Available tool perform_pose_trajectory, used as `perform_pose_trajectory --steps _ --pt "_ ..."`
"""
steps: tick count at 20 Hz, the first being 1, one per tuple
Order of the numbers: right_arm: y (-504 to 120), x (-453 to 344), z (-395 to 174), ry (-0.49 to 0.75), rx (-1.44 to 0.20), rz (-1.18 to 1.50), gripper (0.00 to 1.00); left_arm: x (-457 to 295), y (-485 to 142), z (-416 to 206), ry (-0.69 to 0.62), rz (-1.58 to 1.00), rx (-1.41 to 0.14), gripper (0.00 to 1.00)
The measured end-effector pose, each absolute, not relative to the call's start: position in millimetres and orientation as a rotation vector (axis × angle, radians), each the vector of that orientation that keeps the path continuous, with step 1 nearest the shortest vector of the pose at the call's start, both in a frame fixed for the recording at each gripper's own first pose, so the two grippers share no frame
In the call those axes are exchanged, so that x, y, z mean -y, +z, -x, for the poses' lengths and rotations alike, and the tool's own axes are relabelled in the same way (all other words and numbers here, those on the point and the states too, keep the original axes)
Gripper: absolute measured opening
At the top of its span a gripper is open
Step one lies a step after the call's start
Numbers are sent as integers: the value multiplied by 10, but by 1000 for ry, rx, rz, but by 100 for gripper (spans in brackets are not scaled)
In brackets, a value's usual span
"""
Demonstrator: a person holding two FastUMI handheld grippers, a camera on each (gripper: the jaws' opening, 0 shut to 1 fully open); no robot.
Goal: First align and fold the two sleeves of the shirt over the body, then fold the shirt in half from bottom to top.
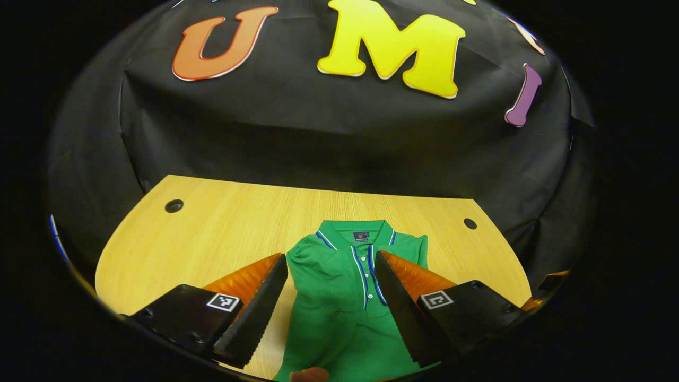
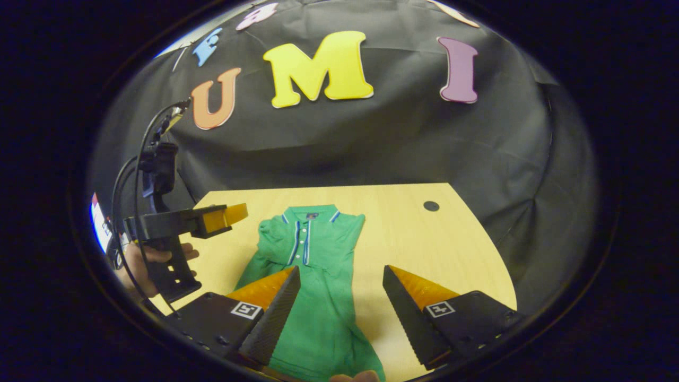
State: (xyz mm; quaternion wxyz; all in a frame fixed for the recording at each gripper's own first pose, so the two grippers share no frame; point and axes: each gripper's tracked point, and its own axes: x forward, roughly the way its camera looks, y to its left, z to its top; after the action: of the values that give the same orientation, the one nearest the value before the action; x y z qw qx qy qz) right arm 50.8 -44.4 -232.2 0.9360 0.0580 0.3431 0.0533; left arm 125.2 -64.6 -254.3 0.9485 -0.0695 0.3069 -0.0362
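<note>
A: Looking at the shirt (image 1: 339, 297) rn — green polo, lying flat on the wooden table (image 1: 212, 233), collar twd the far wall, hem twd the near edge. Body looks narrow, no sleeve sticking out either side, so I'd judge both sleeves are already over the body. That leaves the bottom-to-top fold.

B: Agree, prob. Left gripper (image 1: 331, 297)?

A: Held above the shirt, fingers wide apart w/ nothing btwn them but air; chest and button placket show in the gap. Not touching cloth afaict.

B: And the right gripper (image 2: 342, 302)?

A: Same, spread and empty, hovering over the lower body of the shirt (image 2: 318, 297) and the bare table (image 2: 424, 239) beside it. In the right gripper view the left gripper (image 2: 233, 212) sits off to the side, level, pointing across twd the collar end, w/ a hand (image 2: 139, 265) on its grip. It's well above the tabletop there.

B: Next move?

A: My guess: both need to drop to the hem, one per corner, pinch, then carry it up to the shoulders. Hem is right at the near edge, mostly out of sight, so can't tell if it's lying straight. Needs an even lift, or the tucked sleeves may slide out.

B: Anything at the bottom edge?

A: Small blurry bit in both views, poss. a fingertip, can't say.
</note>
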Motion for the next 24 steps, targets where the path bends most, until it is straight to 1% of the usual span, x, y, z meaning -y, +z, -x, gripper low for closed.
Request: perform_pose_trajectory --steps 3,5,7,8,9,11,12,16,17,20,22,24 --pt "-2196 359 -311 143 -653 -85 96 457 -2278 -764 -45 134 -588 100" --pt "-2256 371 -97 154 -650 -47 96 282 -2189 -351 -29 107 -576 100" --pt "-2367 396 166 153 -674 -35 96 159 -2231 50 -19 108 -587 100" --pt "-2440 420 310 150 -694 -39 92 96 -2277 256 -13 107 -602 100" --pt "-2525 476 441 142 -712 -35 92 28 -2351 446 -12 100 -619 100" --pt "-2754 614 689 123 -760 -14 96 -86 -2569 840 -13 82 -677 100" --pt "-2893 665 818 118 -794 -13 97 -113 -2745 1044 -19 83 -725 100" --pt "-3534 844 1311 121 -953 -2 96 -82 -3446 1709 -75 76 -936 100" --pt "-3693 865 1422 119 -988 -3 97 -49 -3560 1822 -93 81 -971 100" --pt "-4039 879 1656 113 -1081 -11 97 62 -3797 2017 -126 90 -1056 100" --pt "-4220 876 1734 126 -1115 23 95 84 -3876 2045 -118 84 -1098 100" --pt "-4323 884 1748 124 -1135 20 97 94 -3971 2097 -110 86 -1121 100"
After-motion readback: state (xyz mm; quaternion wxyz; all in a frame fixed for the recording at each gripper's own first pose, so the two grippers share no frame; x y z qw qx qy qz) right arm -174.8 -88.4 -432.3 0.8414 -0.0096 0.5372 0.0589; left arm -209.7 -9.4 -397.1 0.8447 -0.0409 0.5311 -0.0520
